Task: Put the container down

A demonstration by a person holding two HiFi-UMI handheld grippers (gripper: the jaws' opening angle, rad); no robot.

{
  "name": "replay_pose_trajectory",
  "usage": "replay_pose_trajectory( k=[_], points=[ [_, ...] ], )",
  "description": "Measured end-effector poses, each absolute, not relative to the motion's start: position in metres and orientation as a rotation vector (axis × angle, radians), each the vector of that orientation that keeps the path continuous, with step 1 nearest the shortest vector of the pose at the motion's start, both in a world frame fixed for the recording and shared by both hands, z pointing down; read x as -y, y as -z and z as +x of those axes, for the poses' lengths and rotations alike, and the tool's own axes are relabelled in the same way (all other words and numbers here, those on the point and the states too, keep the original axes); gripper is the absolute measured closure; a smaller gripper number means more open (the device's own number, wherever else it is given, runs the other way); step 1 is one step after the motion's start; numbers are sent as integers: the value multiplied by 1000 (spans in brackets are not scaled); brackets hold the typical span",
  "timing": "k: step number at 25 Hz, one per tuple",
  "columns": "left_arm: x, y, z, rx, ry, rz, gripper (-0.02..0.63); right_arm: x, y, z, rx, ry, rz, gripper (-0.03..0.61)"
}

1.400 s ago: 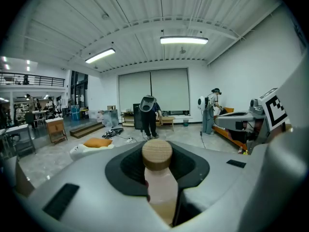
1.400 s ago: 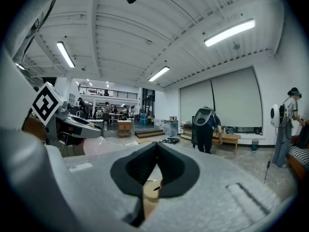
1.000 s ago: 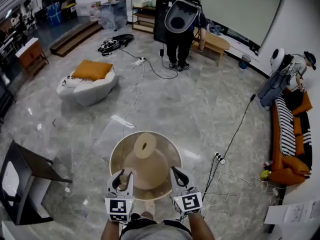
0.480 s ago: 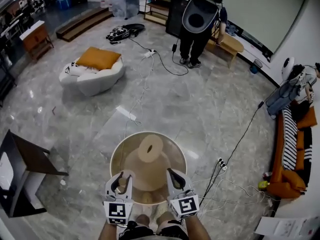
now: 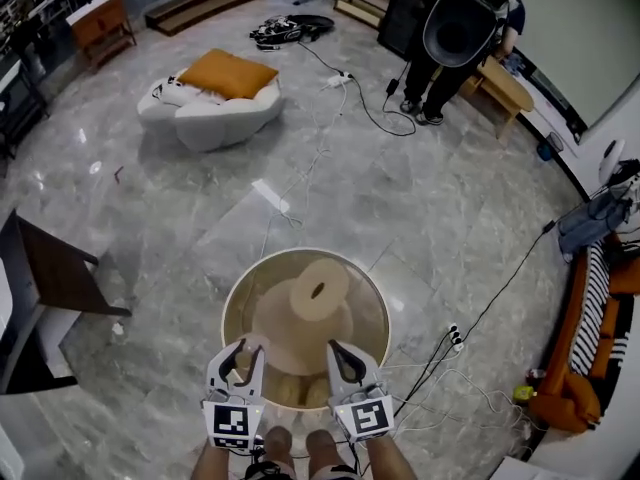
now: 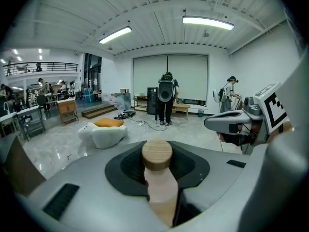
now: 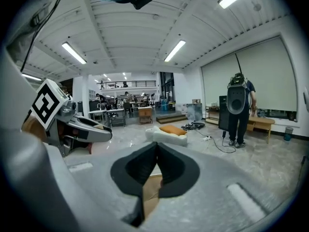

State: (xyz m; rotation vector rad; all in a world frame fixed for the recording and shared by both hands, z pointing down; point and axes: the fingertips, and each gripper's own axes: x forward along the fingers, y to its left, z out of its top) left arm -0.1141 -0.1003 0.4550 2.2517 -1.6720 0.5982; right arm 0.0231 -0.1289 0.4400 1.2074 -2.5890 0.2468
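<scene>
I hold a round beige container point(image 5: 305, 313) over the marble floor, both grippers at its near rim. It has a domed middle topped by a short tube with a hole. My left gripper point(image 5: 241, 363) is shut on a wooden peg point(image 6: 157, 154) with a round cap that stands up between its jaws. My right gripper point(image 5: 346, 360) is shut too, its dark pads nearly together on a thin tan edge point(image 7: 150, 187) of the container. The container's underside is hidden.
A white seat with an orange cushion point(image 5: 212, 98) lies far left. Cables point(image 5: 325, 143) and a power strip point(image 5: 455, 336) cross the floor. A dark table point(image 5: 45, 283) stands at left, an orange sofa point(image 5: 590, 368) at right. A person point(image 5: 455, 38) stands far off.
The floor has slid down and left in the head view as I move forward with the container. Both grippers keep their hold on it.
</scene>
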Motion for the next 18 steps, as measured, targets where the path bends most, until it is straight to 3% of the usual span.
replay_pose_trajectory(
  k=[18],
  points=[
    [100, -665, -130, 1675, -666, 2119, 488, 146, -636, -18, 2610, -340, 974, 577]
  ],
)
